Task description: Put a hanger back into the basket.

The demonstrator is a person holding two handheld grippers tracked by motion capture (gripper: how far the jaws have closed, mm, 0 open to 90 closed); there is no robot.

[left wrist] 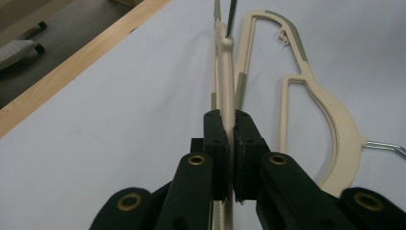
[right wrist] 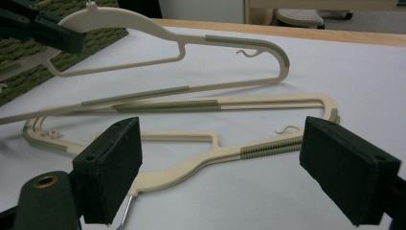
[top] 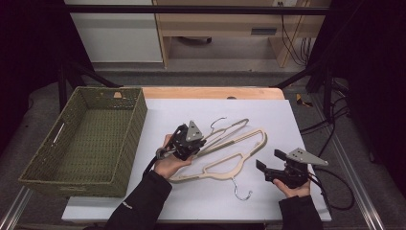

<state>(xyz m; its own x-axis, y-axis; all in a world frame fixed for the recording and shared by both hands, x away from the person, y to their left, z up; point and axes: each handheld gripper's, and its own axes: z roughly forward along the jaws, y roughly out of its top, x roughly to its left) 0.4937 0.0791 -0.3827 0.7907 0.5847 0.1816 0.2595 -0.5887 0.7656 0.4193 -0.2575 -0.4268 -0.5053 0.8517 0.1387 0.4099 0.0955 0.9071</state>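
Left gripper (left wrist: 230, 143) clamped on upper cream plastic hanger (left wrist: 225, 81), raised off white table mat (top: 191, 201), second cream plastic hanger (top: 225, 165) flat on mat beneath, right gripper (right wrist: 220, 167) jaws wide apart, empty, green woven basket (top: 33, 179) at left

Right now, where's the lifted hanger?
In the high view, the lifted hanger sits mid-table in the shut left gripper, right of the basket, above the flat hanger.

A white mat (top: 297, 120) covers a wooden table (top: 210, 92). Beyond it stand a pale wooden desk (top: 225, 24) and a white cabinet (top: 115, 33) on grey floor (top: 215, 60); dark curtains flank both sides
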